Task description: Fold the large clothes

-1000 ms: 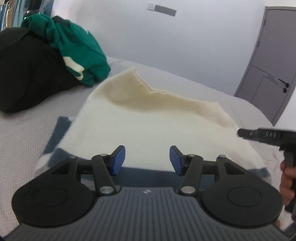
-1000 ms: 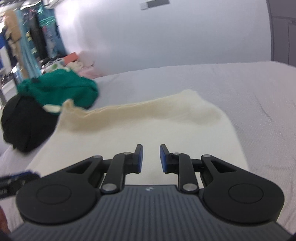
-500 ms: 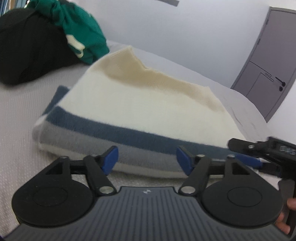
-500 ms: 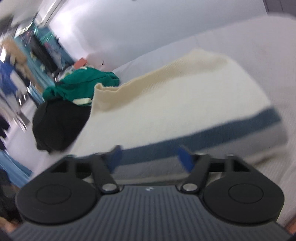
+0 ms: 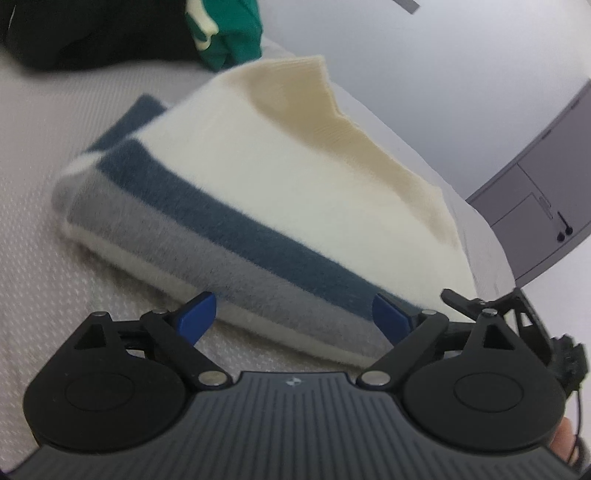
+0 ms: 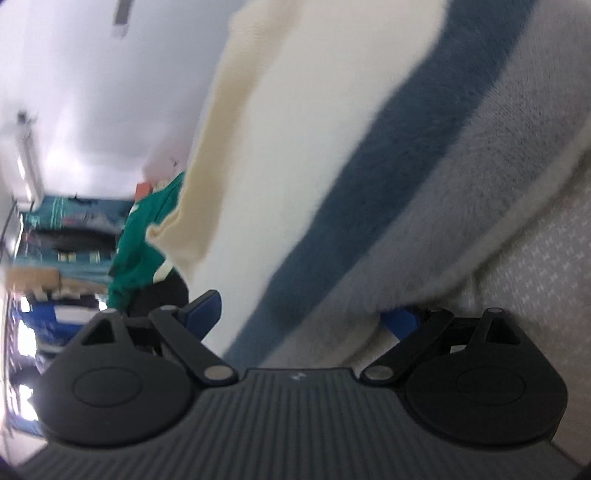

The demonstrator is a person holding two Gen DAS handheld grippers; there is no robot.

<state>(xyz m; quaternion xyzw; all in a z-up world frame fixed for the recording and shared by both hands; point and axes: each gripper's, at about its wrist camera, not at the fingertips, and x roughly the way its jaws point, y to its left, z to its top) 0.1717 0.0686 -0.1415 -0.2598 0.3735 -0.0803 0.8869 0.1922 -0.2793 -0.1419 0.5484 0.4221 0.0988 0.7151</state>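
Both grippers have dropped from above the sweater to its near folded edge, and both have spread their jaws wider than a second ago.

Item 1, left gripper (image 5: 290,314): jaws wide apart, holding nothing; blue fingertips (image 5: 197,314) level with the near edge of the sweater (image 5: 258,192), just short of the cloth.

Item 2, right gripper (image 6: 301,314): rolled on its side, jaws wide apart around the sweater's corner; one blue pad sits above the fabric, the other looks tucked beneath the grey fringe. Not clamped yet.

Item 3, sweater: cream body, one dark blue band, one grey band, ribbed cream hem at the far side. It lies folded on the bed (image 5: 33,206), near edge thick and rounded.

Handling note, as judgement: for the next fold, slide each lower finger fully under all layers before closing, so that no under-layer is left behind. Take both corners at matching depth and lift together, or the bands will skew. The fuzzy knit is likely to slip in a shallow pinch.

Count:
- grippers, two
- sweater in work, one
- green garment (image 5: 229,33), one, heaped beyond
- black garment (image 5: 92,33), one, touching the green
- grey door (image 5: 546,206), one, far right.
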